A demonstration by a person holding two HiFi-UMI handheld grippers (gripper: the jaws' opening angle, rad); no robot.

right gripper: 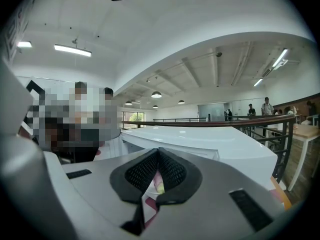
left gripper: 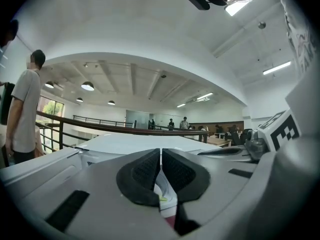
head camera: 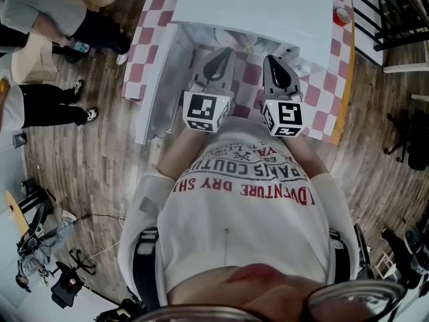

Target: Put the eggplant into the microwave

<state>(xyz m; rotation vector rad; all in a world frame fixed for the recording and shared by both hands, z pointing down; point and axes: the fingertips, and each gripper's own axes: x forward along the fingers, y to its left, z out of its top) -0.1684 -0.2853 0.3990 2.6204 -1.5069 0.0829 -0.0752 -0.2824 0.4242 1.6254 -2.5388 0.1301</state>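
Checkered tabletop [head camera: 322, 106], white microwave [head camera: 255, 5]; left gripper [left gripper: 160, 151], right gripper [right gripper: 158, 151], fingers [left gripper: 145, 171] together, empty.

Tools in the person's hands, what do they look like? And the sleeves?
The left tool and right tool are grey, narrowing to two jaws lined with black ribbed pads. Each carries a white cube with black square markers. The sleeves are white, on a sweatshirt with red and black lettering.

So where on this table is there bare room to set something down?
Bare checkered cloth lies between the right gripper and the table's orange edge. It is crowded before the microwave, where the left gripper hangs too.
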